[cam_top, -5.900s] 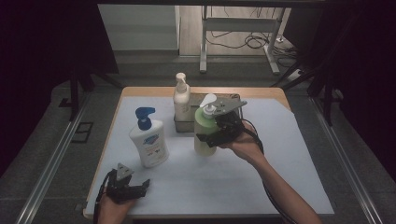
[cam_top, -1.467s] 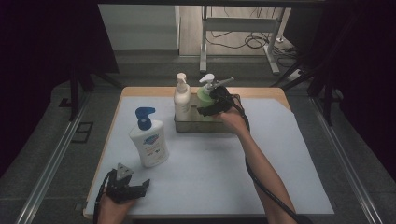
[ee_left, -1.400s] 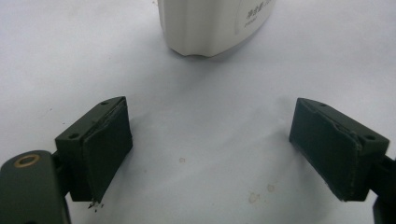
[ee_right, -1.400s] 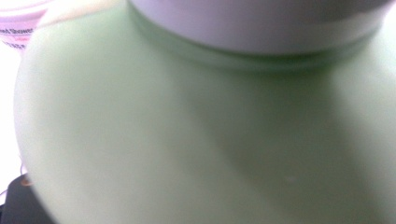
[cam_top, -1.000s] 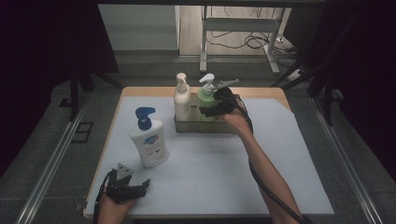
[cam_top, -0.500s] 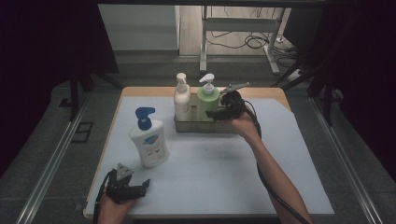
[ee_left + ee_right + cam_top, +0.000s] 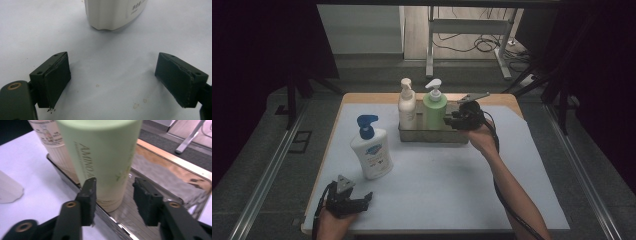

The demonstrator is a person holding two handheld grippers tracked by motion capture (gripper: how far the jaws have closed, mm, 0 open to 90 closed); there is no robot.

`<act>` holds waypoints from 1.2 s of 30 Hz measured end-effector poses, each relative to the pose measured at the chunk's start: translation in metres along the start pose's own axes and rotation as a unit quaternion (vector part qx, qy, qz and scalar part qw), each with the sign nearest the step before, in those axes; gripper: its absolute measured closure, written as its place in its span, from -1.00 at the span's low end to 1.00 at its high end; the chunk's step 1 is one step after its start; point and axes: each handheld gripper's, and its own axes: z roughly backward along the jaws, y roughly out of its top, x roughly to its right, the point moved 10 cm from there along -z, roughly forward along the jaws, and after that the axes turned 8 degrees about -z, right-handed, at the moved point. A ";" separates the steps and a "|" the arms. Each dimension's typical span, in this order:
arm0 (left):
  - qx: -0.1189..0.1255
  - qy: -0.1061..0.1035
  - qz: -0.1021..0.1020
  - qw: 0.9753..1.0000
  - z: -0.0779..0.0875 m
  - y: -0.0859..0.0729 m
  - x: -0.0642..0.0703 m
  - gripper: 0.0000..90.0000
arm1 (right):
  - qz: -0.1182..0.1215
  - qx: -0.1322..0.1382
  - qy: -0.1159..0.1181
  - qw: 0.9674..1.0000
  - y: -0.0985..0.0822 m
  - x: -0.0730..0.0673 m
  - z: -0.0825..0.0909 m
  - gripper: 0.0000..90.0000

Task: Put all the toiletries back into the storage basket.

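A green pump bottle [image 7: 434, 112] [image 7: 105, 157] stands upright in a metal tray [image 7: 432, 136] [image 7: 160, 177], beside a cream bottle [image 7: 406, 107] [image 7: 55, 145]. My right gripper [image 7: 455, 120] [image 7: 113, 192] sits just right of the green bottle, above the tray's right end. Its jaws have just been closing and stand partly apart; the bottle is just beyond the tips, and the pads do not press on it. A white bottle with a blue pump [image 7: 372, 152] [image 7: 115, 12] stands on the white mat. My left gripper [image 7: 359, 199] [image 7: 112, 82] rests open near the front left, with bare mat between its jaws.
The white mat [image 7: 442, 185] covers a wooden table whose edge [image 7: 497, 98] shows behind the tray. Dark floor and metal rails [image 7: 267, 175] lie on both sides. A table leg frame and cables [image 7: 472, 45] are beyond the far edge.
The right gripper let go of the green bottle in the tray, drew back to the right, and its jaws narrowed. The left gripper stayed put.
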 end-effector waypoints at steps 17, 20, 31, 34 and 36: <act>0.000 0.000 0.000 1.000 0.000 0.000 0.000 -0.72 | -0.023 -0.007 -0.036 0.999 -0.004 0.030 -0.026 0.99; 0.000 0.000 0.000 1.000 0.000 0.000 0.000 -0.72 | -0.025 -0.010 -0.040 0.999 -0.004 0.031 -0.032 0.99; 0.000 0.000 0.000 1.000 0.000 0.000 0.000 -0.72 | -0.041 -0.017 -0.036 0.998 -0.004 0.034 -0.053 0.97; 0.000 0.000 0.000 1.000 0.000 0.000 0.000 -0.72 | -0.043 -0.021 -0.034 0.998 -0.004 0.034 -0.058 0.96; 0.000 0.000 0.000 1.000 0.000 0.000 0.000 -0.72 | -0.042 -0.022 -0.030 0.998 -0.003 0.034 -0.060 0.97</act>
